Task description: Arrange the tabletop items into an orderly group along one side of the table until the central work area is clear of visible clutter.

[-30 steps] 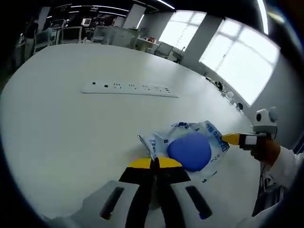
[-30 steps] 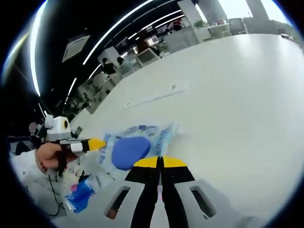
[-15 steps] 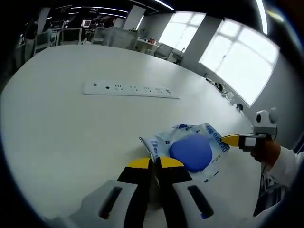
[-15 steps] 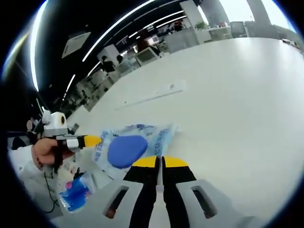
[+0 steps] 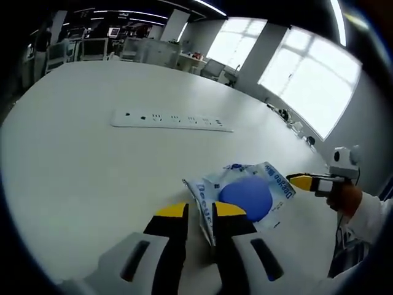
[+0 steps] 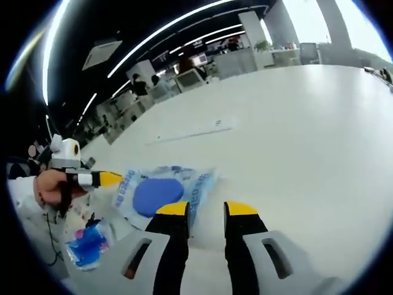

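In the left gripper view, the left gripper (image 5: 199, 213) is seen at the bottom centre with its jaws parted, and the edge of a clear packet (image 5: 242, 193) printed in blue lies in the gap between the yellow tips; whether the tips touch it cannot be told. The packet, with a blue round thing (image 5: 245, 196) inside, lies flat on the white table (image 5: 80, 166), lower right of centre. In the right gripper view the right gripper (image 6: 206, 212) is likewise released, jaws apart at the bottom centre, with the packet (image 6: 156, 190) just left of its tips, so nothing is judged to be gripped by either. A power strip (image 5: 172, 120) is set flush in the table, well apart from the packet at upper centre. A second blue-and-pink packet (image 6: 89, 243) is seen at the lower left of the right gripper view, apparently near the table's edge, where the group is presumably being gathered.
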`<state>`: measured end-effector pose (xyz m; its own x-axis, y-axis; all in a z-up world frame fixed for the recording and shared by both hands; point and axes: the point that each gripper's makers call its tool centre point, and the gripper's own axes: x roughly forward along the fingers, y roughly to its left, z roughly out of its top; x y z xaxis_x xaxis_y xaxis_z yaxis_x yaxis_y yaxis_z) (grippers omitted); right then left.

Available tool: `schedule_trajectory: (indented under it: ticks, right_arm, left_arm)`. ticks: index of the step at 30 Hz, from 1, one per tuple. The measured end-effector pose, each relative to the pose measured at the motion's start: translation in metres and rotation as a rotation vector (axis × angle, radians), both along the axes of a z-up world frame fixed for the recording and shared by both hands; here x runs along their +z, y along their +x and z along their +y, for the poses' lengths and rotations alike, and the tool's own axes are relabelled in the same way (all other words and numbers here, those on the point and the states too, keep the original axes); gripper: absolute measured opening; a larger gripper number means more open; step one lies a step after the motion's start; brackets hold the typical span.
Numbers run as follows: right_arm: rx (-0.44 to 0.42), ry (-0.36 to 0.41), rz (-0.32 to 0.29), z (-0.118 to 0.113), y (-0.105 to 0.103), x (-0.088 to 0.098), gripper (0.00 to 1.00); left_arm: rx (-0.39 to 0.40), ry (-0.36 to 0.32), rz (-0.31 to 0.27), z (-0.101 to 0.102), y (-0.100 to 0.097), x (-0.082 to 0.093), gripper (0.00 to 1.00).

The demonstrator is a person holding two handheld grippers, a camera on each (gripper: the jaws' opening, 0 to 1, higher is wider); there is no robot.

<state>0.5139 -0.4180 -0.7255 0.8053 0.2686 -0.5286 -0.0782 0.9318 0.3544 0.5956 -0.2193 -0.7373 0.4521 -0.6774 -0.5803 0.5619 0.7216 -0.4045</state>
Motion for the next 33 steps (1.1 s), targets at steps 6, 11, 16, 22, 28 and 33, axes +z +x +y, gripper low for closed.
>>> schedule_trajectory:
  ticks: [6, 11, 16, 22, 28, 33]
  right_arm:
    - [-0.009, -0.008, -0.016, -0.003, -0.002, 0.006, 0.24]
    - [0.017, -0.024, -0.041, 0.001, -0.003, 0.015, 0.28]
    - [0.029, -0.022, -0.052, 0.004, -0.004, 0.022, 0.3]
    - [0.063, -0.019, -0.065, 0.013, -0.006, 0.03, 0.34]
    - [0.102, -0.026, -0.108, 0.02, -0.007, 0.046, 0.42]
    - [0.152, -0.04, -0.13, 0.03, -0.009, 0.056, 0.48]
  left_arm:
    - [0.01, -0.012, -0.012, 0.004, -0.001, 0.009, 0.19]
    - [0.014, -0.009, -0.017, 0.009, -0.002, 0.013, 0.25]
    - [0.022, -0.013, -0.024, 0.013, -0.003, 0.02, 0.34]
    - [0.044, -0.021, -0.031, 0.023, -0.004, 0.029, 0.43]
    - [0.052, -0.034, -0.051, 0.032, -0.009, 0.046, 0.51]
    - [0.044, -0.052, -0.062, 0.04, -0.016, 0.055, 0.58]
